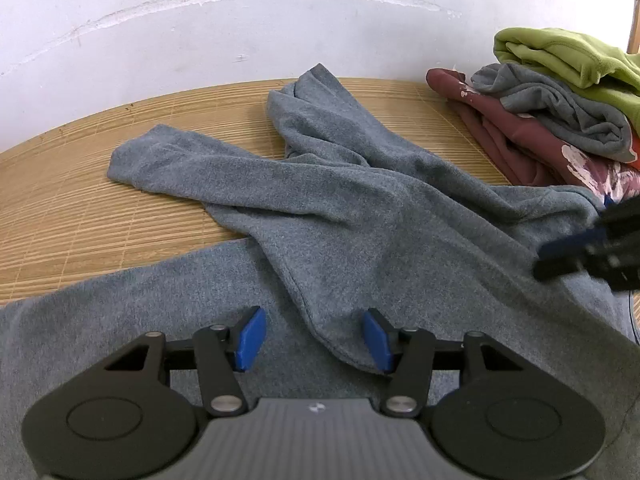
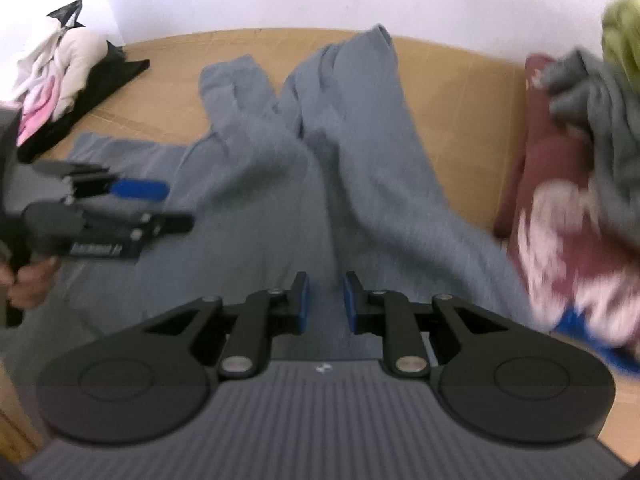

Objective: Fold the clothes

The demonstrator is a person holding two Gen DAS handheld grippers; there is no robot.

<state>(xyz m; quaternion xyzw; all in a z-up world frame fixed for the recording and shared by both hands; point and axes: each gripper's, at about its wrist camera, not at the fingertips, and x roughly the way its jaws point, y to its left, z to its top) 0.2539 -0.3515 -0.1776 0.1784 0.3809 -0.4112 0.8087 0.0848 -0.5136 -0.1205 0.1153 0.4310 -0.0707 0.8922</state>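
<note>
A grey fleece garment (image 1: 360, 216) lies spread on a bamboo mat (image 1: 80, 200), its two long parts (image 2: 320, 120) reaching toward the wall. My left gripper (image 1: 314, 338) hovers low over the near part with its jaws wide; a folded edge of the cloth lies between the blue pads (image 1: 252, 340) without being pressed. It also shows from the side (image 2: 160, 204), held by a person's hand (image 2: 28, 284). My right gripper (image 2: 326, 304) is above the garment's middle, jaws a narrow gap apart with nothing pinched. Its blurred tip enters at the right edge (image 1: 560, 256).
A pile of clothes (image 1: 560, 112) sits at the right: green on top, then grey, then maroon with a white print. A second heap of white and pink clothes on a black one (image 2: 68, 80) lies at the far left. A white wall (image 1: 280, 32) bounds the mat behind.
</note>
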